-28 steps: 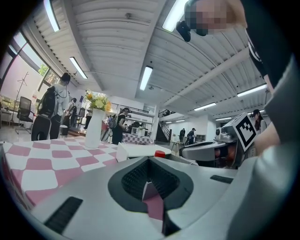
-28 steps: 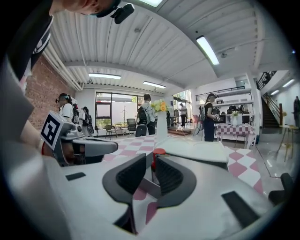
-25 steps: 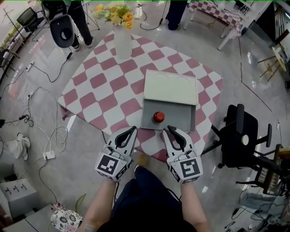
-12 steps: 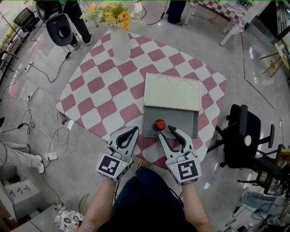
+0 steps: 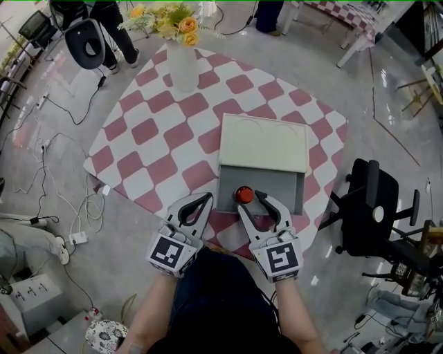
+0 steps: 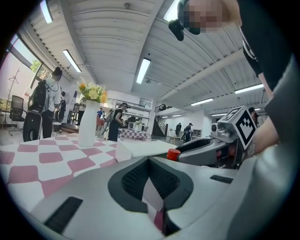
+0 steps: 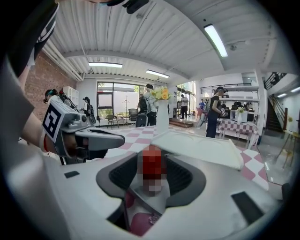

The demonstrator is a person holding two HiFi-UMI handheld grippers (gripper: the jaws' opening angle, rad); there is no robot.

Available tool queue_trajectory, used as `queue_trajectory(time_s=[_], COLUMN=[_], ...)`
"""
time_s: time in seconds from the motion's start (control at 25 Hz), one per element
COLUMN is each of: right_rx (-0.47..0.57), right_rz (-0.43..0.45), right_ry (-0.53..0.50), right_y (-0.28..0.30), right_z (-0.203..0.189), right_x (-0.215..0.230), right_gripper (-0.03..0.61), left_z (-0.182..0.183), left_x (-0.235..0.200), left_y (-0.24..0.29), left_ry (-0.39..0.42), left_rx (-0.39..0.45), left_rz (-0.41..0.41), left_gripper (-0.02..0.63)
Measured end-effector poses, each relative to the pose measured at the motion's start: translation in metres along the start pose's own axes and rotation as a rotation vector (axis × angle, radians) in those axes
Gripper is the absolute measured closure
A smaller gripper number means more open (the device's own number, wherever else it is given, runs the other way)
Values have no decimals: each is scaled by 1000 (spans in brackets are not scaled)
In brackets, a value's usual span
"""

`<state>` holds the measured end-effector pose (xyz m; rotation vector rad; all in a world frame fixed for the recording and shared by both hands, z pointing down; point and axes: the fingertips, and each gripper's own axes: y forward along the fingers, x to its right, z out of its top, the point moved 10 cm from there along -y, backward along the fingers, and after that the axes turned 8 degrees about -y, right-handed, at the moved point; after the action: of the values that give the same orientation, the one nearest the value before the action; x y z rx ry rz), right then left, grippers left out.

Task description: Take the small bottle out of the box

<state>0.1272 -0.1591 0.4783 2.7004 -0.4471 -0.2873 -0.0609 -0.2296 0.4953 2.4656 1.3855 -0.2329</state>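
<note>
Table (image 5: 145, 131), covered in a pink-and-white chequered cloth, seen corner-on from my head camera. Box (image 5: 263, 142) lies toward the table's near corner, by its right edge: the cream lid is folded back on the far side, and the grey tray (image 5: 280, 188) lies open on the side nearest me. A white vase (image 5: 183, 66) holding yellow and orange flowers (image 5: 169, 17) stands at the far corner, well apart from the box.

My left gripper (image 5: 206, 198) is over the near edge of the table, just left of the tray. It is clenched, tips together, with nothing between them.

My right gripper (image 5: 253, 205) is at the tray's near edge. Its jaws have just been opening and are spread wide, with the pads clear of everything.

The small bottle (image 5: 243, 195), red-capped, stands upright in the tray by its near edge, left of centre, in line with the gap of my right jaws and ungripped.
</note>
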Motion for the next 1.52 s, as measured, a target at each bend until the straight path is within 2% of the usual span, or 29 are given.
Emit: queue_trajectory(time_s=[0.16,0.4,0.68,0.88,1.04,1.52], right_rx=[-12,-27,-19,-53,-70,-90], right_rz=[-9,-16,-34,-51,-70,-105], right_ry=[17,60,30,44,59,35], right_y=[4,12,20,23,26,29], right_z=[2,-2,0,1,3,4], right_x=[-1,2,0,-1,-2,-3], right_gripper=[396,396,396,396,419,426], left_z=[2,1,2,0,-1,-3], left_x=[-3,-9,-17,-21,-21,-28], left_y=[5,18,24,26,27,27], left_ry=[1,-19,-20,-12,-27,-41], left_rx=[-21,-21,-27,-51,-33,-63], left_rz=[-6,-59,-92,-90,-104,-68], left_gripper=[614,614,614,614,614,614])
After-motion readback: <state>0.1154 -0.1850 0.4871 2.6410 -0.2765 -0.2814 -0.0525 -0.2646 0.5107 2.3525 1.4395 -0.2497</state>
